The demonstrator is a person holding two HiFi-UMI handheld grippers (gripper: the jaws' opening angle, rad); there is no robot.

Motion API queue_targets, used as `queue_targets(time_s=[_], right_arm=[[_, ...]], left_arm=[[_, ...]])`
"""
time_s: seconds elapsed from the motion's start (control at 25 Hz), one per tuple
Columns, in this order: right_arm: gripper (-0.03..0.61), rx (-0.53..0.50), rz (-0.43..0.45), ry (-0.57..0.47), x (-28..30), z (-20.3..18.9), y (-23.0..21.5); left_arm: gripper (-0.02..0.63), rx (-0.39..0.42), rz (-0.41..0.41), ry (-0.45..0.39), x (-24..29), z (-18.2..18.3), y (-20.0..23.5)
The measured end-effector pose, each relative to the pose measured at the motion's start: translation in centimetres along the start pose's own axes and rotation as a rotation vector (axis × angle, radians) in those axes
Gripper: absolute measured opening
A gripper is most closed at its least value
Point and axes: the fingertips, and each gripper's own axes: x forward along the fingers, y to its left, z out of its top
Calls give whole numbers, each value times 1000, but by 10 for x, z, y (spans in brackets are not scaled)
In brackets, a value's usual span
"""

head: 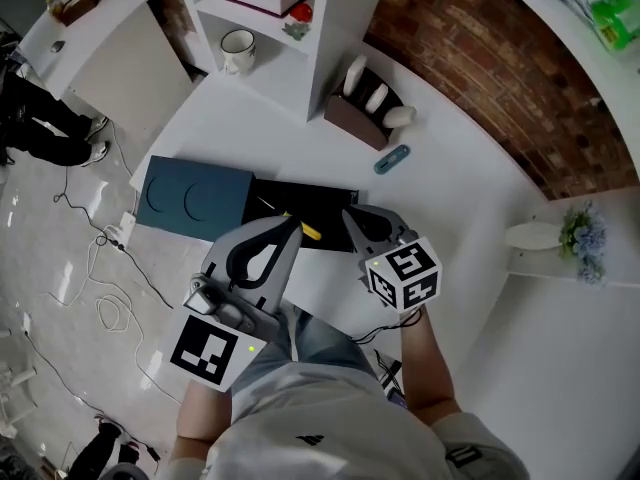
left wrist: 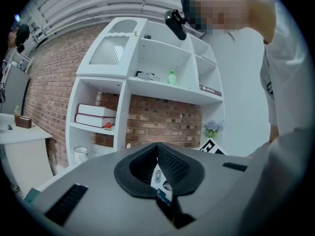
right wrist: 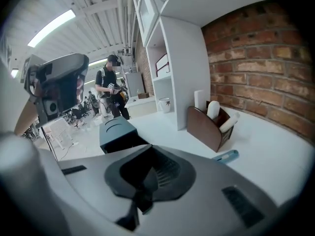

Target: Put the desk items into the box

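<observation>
Open-plan office workspace: a white worktop against a brick wall, shelving holding books and a mug, cables trailing across the shiny floor, a person standing beyond.

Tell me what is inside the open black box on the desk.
In the black box only a thin yellow item shows. The left gripper, shut on a small white item, and the shut right gripper cover its near edge; anything there is hidden.
</observation>
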Motion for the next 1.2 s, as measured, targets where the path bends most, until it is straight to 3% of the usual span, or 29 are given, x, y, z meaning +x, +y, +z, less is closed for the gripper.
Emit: queue_targets(time_s=[0.64, 1.2], right_arm=[[8, 56, -163, -234, -98, 29, -33], [8, 79, -219, -408, -168, 63, -31]], left_arm=[[12, 45, -220, -4, 52, 9, -67], [12, 73, -337, 18, 79, 8, -104]])
